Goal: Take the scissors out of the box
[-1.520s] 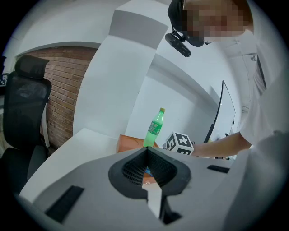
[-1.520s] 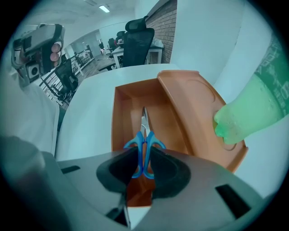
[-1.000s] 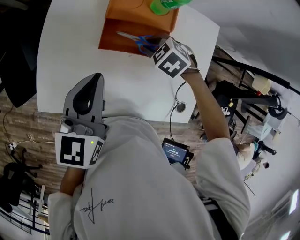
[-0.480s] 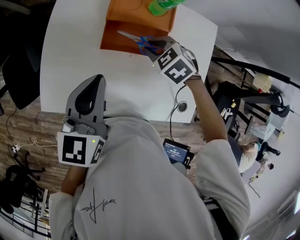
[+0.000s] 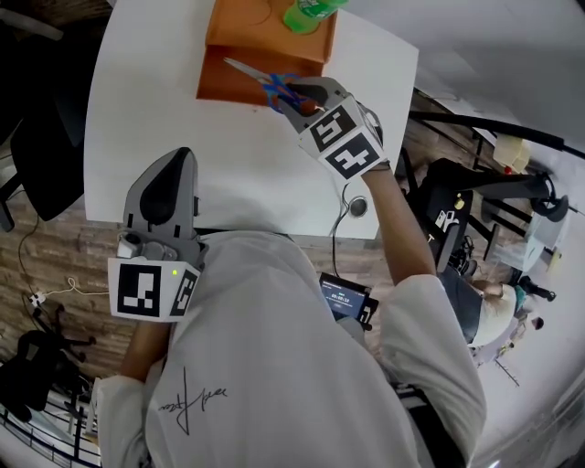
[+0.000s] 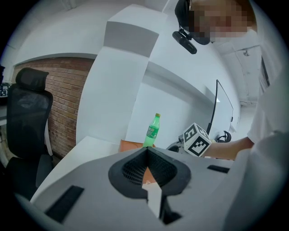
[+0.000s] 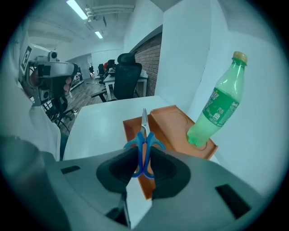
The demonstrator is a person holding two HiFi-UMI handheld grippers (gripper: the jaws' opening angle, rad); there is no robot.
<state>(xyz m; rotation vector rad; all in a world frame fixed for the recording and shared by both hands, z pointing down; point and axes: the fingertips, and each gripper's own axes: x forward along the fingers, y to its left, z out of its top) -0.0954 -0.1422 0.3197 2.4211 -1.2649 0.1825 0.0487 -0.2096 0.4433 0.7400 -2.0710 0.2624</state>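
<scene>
Blue-handled scissors [image 5: 274, 85] hang just above the near side of the orange box [image 5: 249, 27], blades pointing left. My right gripper [image 5: 294, 95] is shut on the handles. In the right gripper view the scissors [image 7: 144, 137] stand between the pads with the blades pointing away over the box [image 7: 174, 124]. My left gripper [image 5: 176, 164] hovers at the near edge of the white table [image 5: 155, 101], shut and holding nothing. In the left gripper view its jaws [image 6: 146, 152] meet at the tip, and the box [image 6: 131, 145] lies far ahead of them.
A green plastic bottle [image 5: 309, 11] stands upright on the far part of the box, and the right gripper view has the bottle [image 7: 219, 106] at the right. A black office chair [image 6: 27, 122] stands to the left of the table. Cables and equipment lie on the floor at the right.
My right gripper has risen a little and tilted, carrying the scissors up from the box. The left gripper has stayed where it was.
</scene>
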